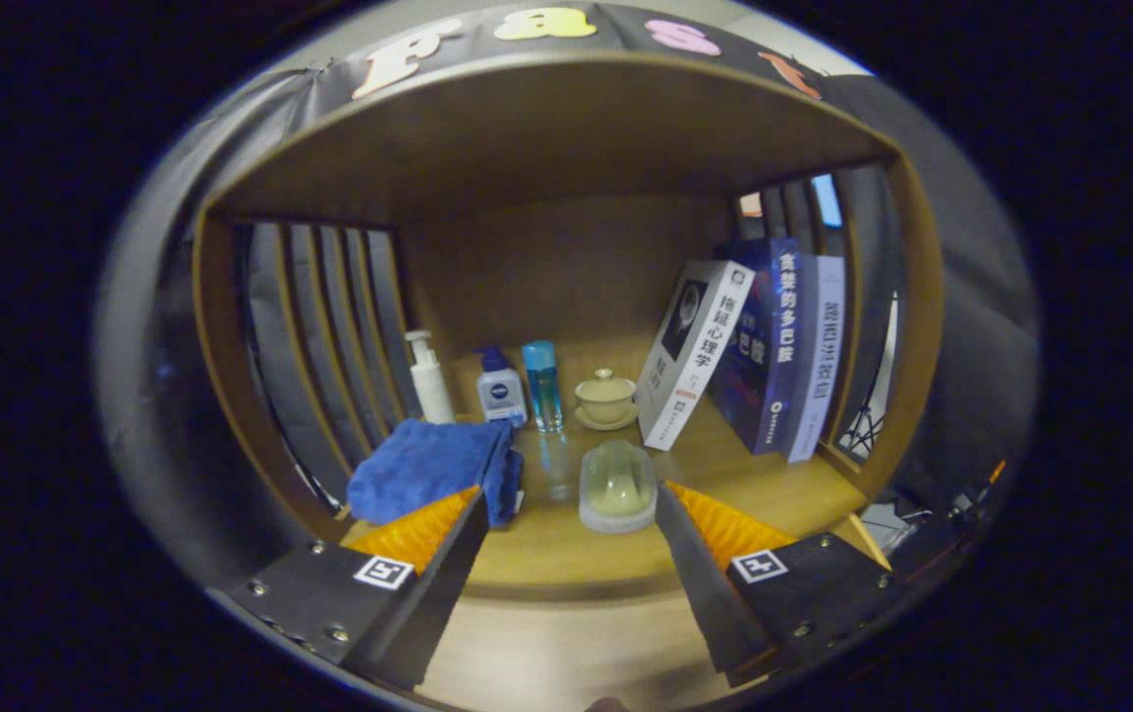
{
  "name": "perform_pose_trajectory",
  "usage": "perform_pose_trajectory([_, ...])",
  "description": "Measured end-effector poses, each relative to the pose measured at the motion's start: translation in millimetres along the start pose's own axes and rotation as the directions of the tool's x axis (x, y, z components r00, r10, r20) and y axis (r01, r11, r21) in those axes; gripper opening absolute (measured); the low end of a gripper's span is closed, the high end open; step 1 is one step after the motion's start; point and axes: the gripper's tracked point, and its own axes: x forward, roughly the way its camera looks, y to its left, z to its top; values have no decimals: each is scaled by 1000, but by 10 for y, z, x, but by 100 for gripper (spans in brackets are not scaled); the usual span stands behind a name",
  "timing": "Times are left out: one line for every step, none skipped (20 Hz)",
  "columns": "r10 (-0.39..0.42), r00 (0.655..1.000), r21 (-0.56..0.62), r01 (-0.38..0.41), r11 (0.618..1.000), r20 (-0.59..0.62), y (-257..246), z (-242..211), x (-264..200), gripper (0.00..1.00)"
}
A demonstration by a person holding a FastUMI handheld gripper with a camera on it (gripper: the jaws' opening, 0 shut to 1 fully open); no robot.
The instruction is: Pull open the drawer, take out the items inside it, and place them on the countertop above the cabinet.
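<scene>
While the gripper [566, 514] stands wide and empty, a pale domed item [617, 485] sits on the countertop [547, 544] between its fingertips, nearer the two o'clock finger; it looks light, hard, slippery (probably plastic); grip its lower sides; a blue cloth [428, 465] lies at ten o'clock.

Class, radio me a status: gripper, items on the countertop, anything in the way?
Gripper open, holding nothing. Pale green item on countertop, between the fingers. Blue cloth beside left finger. Drawer out of sight.
</scene>
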Motion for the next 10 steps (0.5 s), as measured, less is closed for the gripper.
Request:
perform_pose_trajectory([-6,999,-11,6,1000,36,-35,52,-216,100])
perform_pose_trajectory([2,998,-10,-2,1000,62,-31,84,-446,100])
perform_pose_trajectory([12,997,3,-12,1000,83,-20,117,-694,100])
perform_pose_trajectory([22,995,12,-24,1000,95,-20,126,-910,100])
perform_pose_trajectory([26,994,29,-29,999,105,-48,138,-1133,100])
perform_pose_trajectory([29,993,47,-34,998,113,-94,153,-1331,100])
perform_pose_trajectory([34,992,63,-42,997,124,-124,154,-1529,100])
perform_pose_trajectory([33,991,74,-43,996,133,-179,149,-1689,100])
perform_pose_trajectory([27,990,78,-38,996,140,-245,129,-1841,100])
perform_pose_trajectory([30,988,77,-42,996,149,-295,103,-1975,100])
